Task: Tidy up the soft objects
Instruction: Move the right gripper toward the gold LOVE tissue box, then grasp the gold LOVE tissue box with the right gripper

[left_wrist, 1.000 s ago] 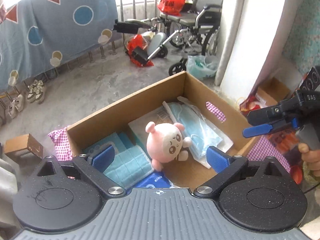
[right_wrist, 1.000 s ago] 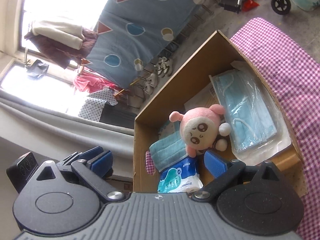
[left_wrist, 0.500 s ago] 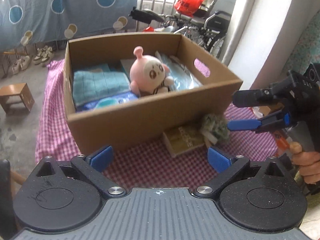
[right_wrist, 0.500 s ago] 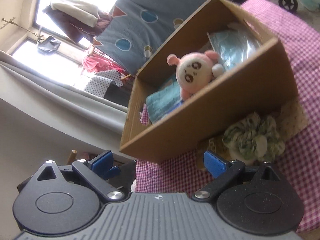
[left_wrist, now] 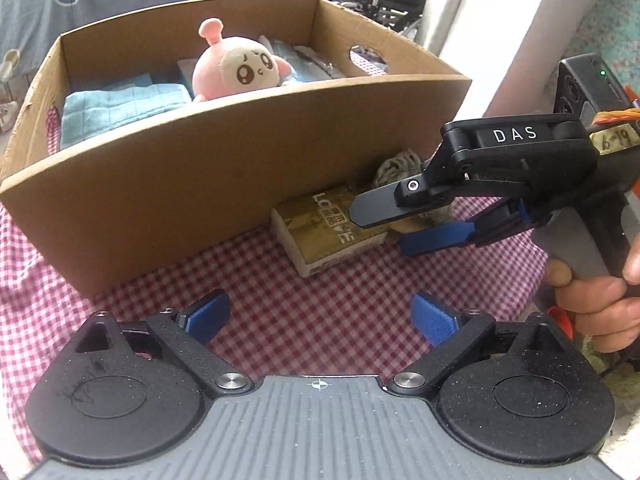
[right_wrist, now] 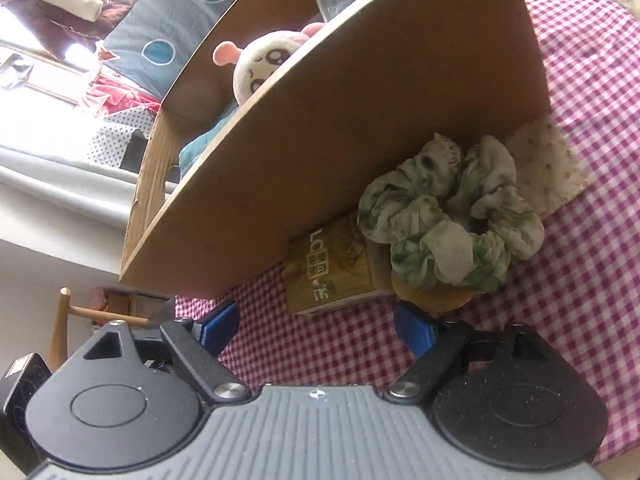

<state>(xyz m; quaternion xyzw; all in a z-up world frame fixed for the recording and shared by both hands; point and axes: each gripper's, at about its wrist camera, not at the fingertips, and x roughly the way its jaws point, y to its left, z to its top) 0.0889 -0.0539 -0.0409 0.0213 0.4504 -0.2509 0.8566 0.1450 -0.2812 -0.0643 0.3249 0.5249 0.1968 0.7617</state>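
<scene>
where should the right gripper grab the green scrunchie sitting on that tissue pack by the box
Probably pinch one puffy fold of the scrunchie ring on its near, open side, coming down from the front. The cardboard box wall blocks its far side, and it lies partly on the tissue pack, so a shallow pinch avoids catching the pack. The right gripper, jaws just closing, holds nothing.

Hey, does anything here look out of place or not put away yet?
Yes. A green scrunchie lies outside the cardboard box, partly on a tan packet against the box's front wall. The pink plush toy and blue towel are already inside. A floral cloth also lies outside.
</scene>
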